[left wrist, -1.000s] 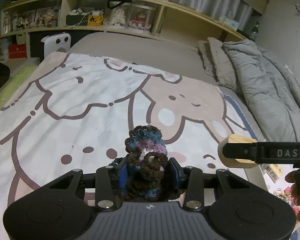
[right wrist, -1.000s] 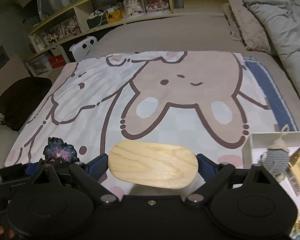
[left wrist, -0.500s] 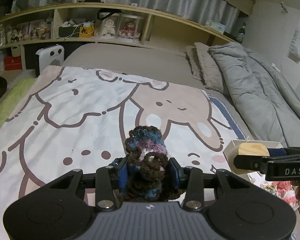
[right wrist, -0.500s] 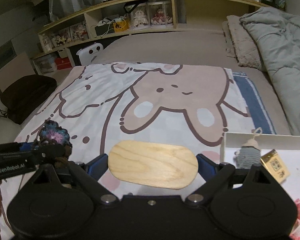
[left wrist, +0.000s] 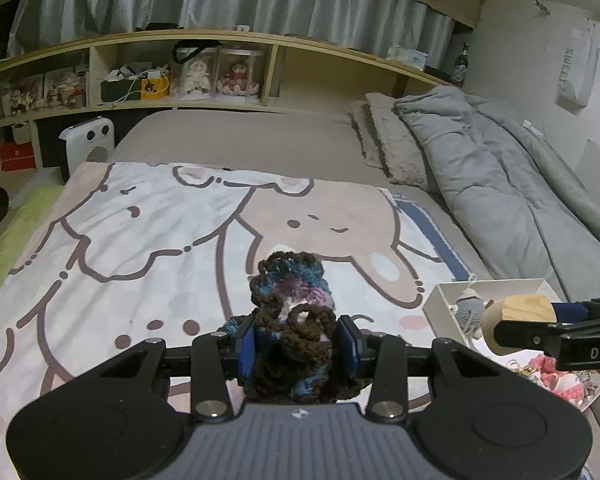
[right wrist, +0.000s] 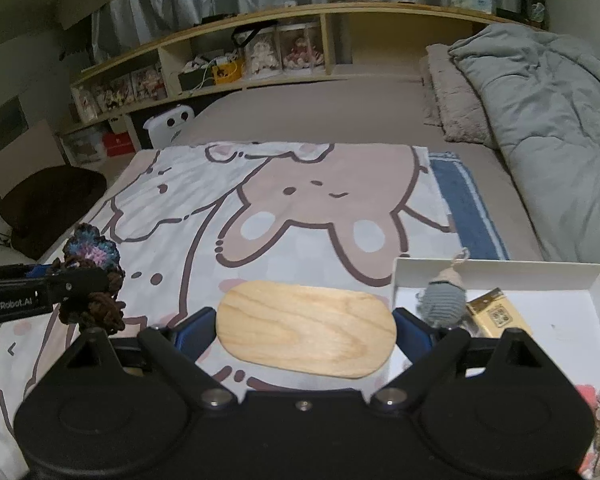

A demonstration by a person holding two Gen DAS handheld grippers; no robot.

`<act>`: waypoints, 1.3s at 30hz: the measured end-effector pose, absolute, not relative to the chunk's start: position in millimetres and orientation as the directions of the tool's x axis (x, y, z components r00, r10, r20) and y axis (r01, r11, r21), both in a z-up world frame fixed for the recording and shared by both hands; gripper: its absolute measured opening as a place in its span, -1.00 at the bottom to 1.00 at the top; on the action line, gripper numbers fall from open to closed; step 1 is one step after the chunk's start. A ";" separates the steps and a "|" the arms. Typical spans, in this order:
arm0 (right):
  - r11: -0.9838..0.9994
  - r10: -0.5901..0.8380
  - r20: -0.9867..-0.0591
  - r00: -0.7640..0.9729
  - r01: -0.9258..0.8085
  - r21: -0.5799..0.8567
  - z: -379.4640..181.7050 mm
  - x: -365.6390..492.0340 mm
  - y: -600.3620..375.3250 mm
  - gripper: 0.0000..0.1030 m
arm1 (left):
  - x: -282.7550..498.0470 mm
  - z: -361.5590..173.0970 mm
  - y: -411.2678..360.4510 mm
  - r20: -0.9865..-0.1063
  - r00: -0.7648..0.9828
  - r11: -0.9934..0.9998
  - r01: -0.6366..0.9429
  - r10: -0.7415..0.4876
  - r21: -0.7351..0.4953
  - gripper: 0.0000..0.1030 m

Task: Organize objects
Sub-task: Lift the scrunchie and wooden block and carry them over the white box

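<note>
Crocheted brown, blue and purple yarn fills the left wrist view, where the left gripper (left wrist: 296,344) has its jaws clamped on a crocheted piece (left wrist: 292,312) above the bunny-print blanket (left wrist: 140,240), with the white box (left wrist: 440,300) at near right holding a grey crocheted doll (left wrist: 470,310). From the right wrist view, the right gripper (right wrist: 305,330) has its jaws clamped on the ends of an oval wooden block (right wrist: 306,328) just left of the box, which also holds a yellow card (right wrist: 496,314). Both held things look not yet stowed, so the job seems part done.
</note>
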State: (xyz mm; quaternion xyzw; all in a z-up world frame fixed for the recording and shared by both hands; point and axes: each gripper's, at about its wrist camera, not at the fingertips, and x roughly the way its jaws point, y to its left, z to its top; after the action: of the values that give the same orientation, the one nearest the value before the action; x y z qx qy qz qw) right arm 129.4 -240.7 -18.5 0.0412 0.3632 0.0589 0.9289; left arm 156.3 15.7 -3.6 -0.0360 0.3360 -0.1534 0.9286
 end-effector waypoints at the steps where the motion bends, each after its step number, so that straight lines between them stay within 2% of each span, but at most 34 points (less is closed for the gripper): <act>1: 0.990 0.137 -0.668 0.732 -0.077 0.118 -17.4 127.4 -245.8 0.82 | 157.0 -2.2 12.1 -0.612 0.727 0.950 0.262 -0.311 -0.172 -0.17; 7: 0.992 0.112 -0.661 0.742 -0.049 0.113 -12.0 118.0 -283.2 0.82 | 163.2 6.8 -20.6 -0.602 0.721 0.938 0.297 -0.343 -0.179 -0.17; 18: 0.995 0.009 -0.651 0.759 0.061 0.084 -12.7 108.5 -373.7 0.82 | 176.7 12.1 -121.0 -0.565 0.674 0.875 0.430 -0.476 -0.224 -0.17; 25: 0.987 -0.041 -0.659 0.751 0.135 0.092 -33.9 107.7 -429.4 0.82 | 189.7 6.3 -186.8 -0.556 0.626 0.830 0.496 -0.546 -0.256 -0.17; 39: 0.986 -0.073 -0.712 0.698 0.157 0.053 -97.4 131.3 -488.0 0.82 | 220.5 -34.9 -310.1 -0.532 0.505 0.726 0.564 -0.680 -0.394 -0.17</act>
State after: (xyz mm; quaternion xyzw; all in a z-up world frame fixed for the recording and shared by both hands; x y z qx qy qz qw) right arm 131.3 -488.1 -97.4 0.0548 0.3834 -0.0625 0.9198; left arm 220.5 -310.1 -34.9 -0.0849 0.3435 -0.3602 0.8632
